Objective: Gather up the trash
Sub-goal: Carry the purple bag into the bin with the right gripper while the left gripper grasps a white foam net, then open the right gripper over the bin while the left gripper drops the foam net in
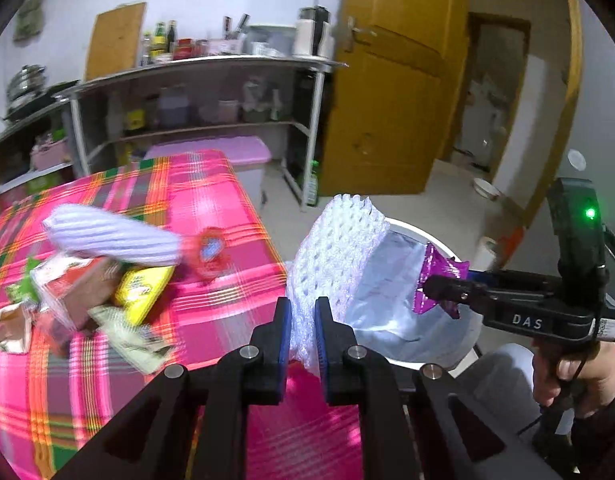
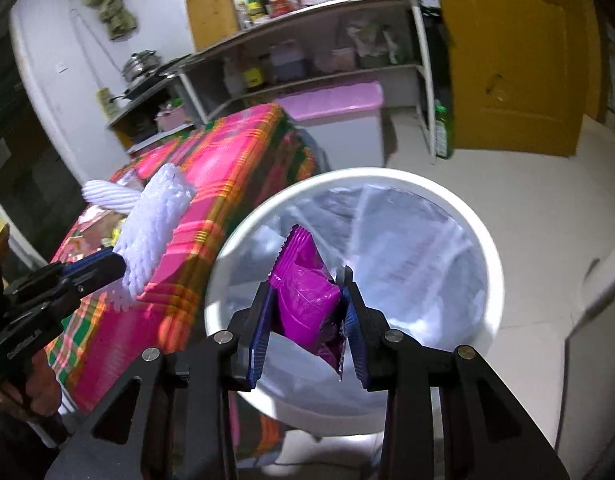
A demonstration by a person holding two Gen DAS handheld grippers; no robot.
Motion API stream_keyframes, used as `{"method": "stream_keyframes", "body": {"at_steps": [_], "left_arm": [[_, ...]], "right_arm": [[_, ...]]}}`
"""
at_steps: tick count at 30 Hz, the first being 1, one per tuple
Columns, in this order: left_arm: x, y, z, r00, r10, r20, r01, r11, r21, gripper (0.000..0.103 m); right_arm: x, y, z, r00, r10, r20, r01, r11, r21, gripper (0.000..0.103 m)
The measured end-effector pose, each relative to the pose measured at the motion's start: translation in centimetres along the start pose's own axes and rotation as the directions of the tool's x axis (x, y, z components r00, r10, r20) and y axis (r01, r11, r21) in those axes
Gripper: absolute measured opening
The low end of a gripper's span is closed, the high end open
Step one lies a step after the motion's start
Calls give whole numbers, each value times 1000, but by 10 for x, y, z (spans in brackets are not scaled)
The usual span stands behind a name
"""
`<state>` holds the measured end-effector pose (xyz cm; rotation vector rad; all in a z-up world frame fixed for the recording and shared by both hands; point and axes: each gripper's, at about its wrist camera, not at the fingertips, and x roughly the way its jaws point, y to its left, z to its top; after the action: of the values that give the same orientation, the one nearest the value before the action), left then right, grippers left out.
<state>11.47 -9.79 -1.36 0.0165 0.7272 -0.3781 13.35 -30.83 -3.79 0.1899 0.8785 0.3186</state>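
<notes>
The left gripper (image 1: 303,320) is clamped on a white foam net (image 1: 331,256), whose lower end is pinched between the blue pads (image 1: 284,328) while the rest rises ahead of the fingertips. Just beyond and to the right of that net stands the white bin (image 2: 492,256), lined with a clear bag (image 2: 419,248).

The right gripper (image 2: 307,312) hangs over the bin's mouth, with a purple wrapper (image 2: 307,292) between its pads (image 2: 259,340). The left pad touches the wrapper; on the right side the wrapper's crumpled edge meets the pad, so the grip looks loose, and whether it is firmly pinched I cannot tell. From the left wrist view the same wrapper (image 1: 439,288) sticks out at the tip of the right gripper (image 1: 431,292), above the bag.

Left of the left gripper lies a table with a pink plaid cloth (image 1: 211,196). On it, ahead and to the left, are a second foam net (image 1: 111,236), a yellow packet (image 1: 141,292), a red wrapper (image 1: 211,250) and more blurred wrappers (image 1: 67,300). A hand (image 1: 575,372) holds the right gripper's handle.
</notes>
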Motion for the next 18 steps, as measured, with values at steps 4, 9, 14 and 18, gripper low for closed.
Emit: {"method": "stream_keyframes", "body": {"at_steps": [4, 9, 14, 18], "left_arm": [[23, -19, 5, 999, -37, -40, 38, 999, 27, 12], [54, -34, 8, 994, -63, -90, 67, 997, 41, 14], [70, -43, 8, 988, -90, -129, 96, 994, 44, 16], [77, -44, 8, 984, -105, -147, 112, 993, 36, 17]], "right_arm": [[7, -19, -3, 1000, -18, -16, 18, 999, 33, 42], [9, -38, -9, 999, -38, -29, 40, 997, 70, 50], [5, -47, -12, 998, -49, -24, 51, 995, 81, 53], [1, -45, -12, 999, -50, -13, 50, 996, 75, 53]]}}
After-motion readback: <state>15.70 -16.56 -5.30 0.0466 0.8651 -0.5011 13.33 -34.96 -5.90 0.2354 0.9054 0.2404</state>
